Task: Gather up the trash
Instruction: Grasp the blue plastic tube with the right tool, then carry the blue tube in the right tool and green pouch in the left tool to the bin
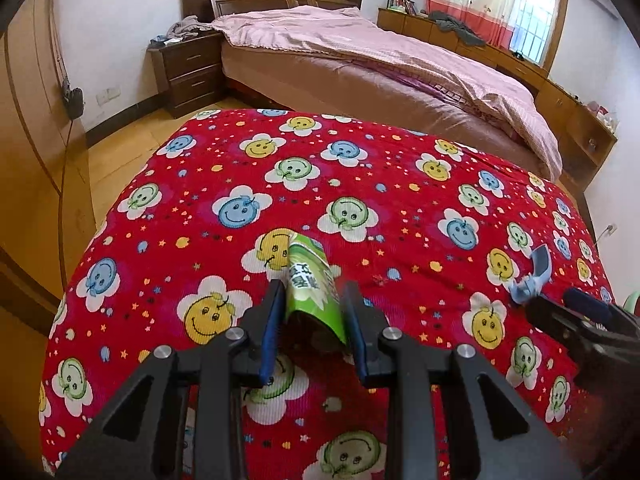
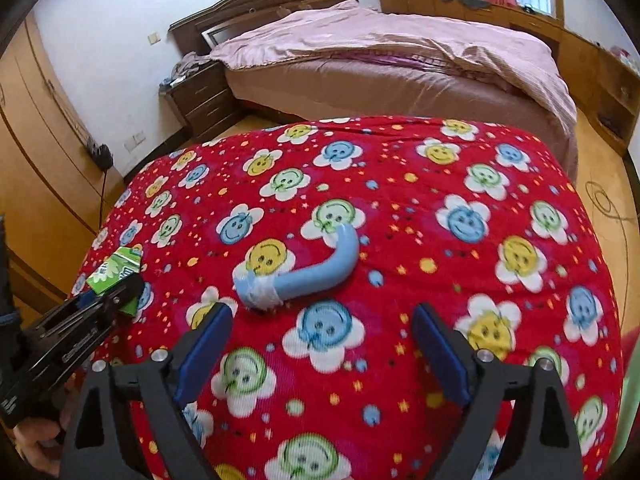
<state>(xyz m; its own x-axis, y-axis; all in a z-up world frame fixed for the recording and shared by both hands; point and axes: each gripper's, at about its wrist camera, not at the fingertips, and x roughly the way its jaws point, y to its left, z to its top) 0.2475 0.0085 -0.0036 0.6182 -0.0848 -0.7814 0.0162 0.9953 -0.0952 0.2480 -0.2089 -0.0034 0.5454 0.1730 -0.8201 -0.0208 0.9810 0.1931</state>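
Observation:
A crumpled green wrapper (image 1: 314, 288) sits between the fingers of my left gripper (image 1: 314, 294), which is shut on it just above the red smiley-flower cloth (image 1: 360, 184). The wrapper (image 2: 116, 270) and left gripper (image 2: 110, 300) also show at the left of the right wrist view. A bent light-blue tube with white tape at one end (image 2: 308, 272) lies on the cloth (image 2: 440, 264), just ahead of my right gripper (image 2: 320, 312), which is open and empty. The tube (image 1: 534, 276) and right gripper (image 1: 552, 304) also appear at the right edge of the left wrist view.
The cloth covers a table. Behind it stands a bed with a pink quilt (image 1: 380, 52), a dark nightstand (image 1: 188, 72) to its left, and low wooden cabinets (image 1: 520, 68) under a window. A wooden wardrobe (image 1: 32, 120) lines the left wall.

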